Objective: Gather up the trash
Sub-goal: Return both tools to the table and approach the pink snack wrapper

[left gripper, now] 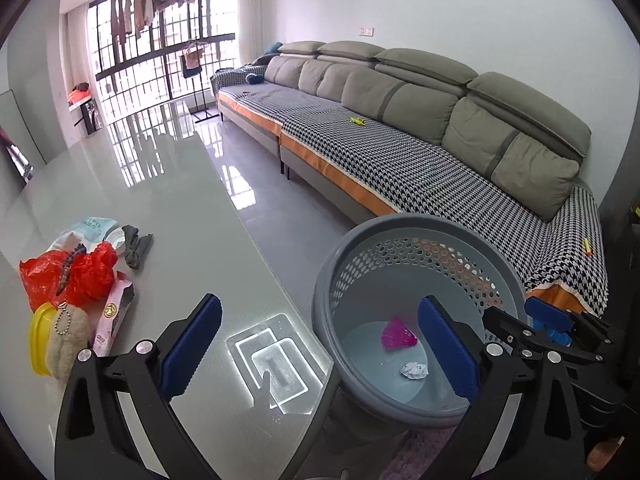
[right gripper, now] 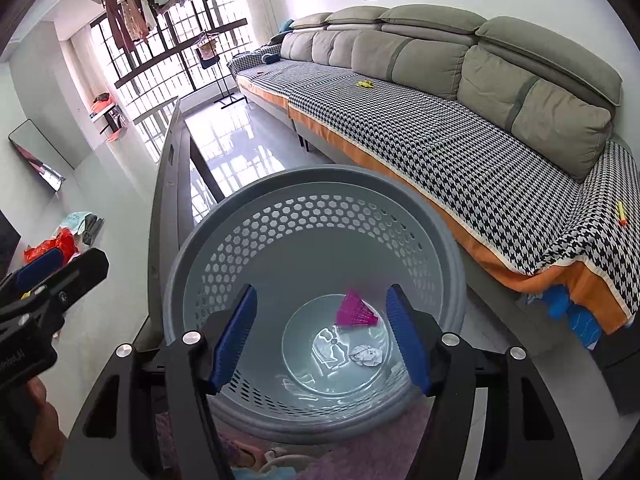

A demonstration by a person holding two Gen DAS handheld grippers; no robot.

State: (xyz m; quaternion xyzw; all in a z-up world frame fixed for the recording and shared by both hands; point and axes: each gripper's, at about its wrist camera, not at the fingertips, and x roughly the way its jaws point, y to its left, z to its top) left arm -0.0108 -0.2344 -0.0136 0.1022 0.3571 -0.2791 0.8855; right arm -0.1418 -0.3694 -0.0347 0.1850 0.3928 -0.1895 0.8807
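A grey perforated waste basket stands on the floor beside the table. Inside it lie a pink mesh scrap and a crumpled white paper ball. My left gripper is open and empty, over the table's near corner and the basket's left rim. My right gripper is open and empty, directly above the basket's mouth; it also shows in the left wrist view. On the table lie a red plastic bag, a pink wrapper and a light blue packet.
A glossy grey table holds a yellow lid, a beige plush keychain and a grey cloth. A long grey sofa with a houndstooth cover runs along the right wall. A purple rug lies under the basket.
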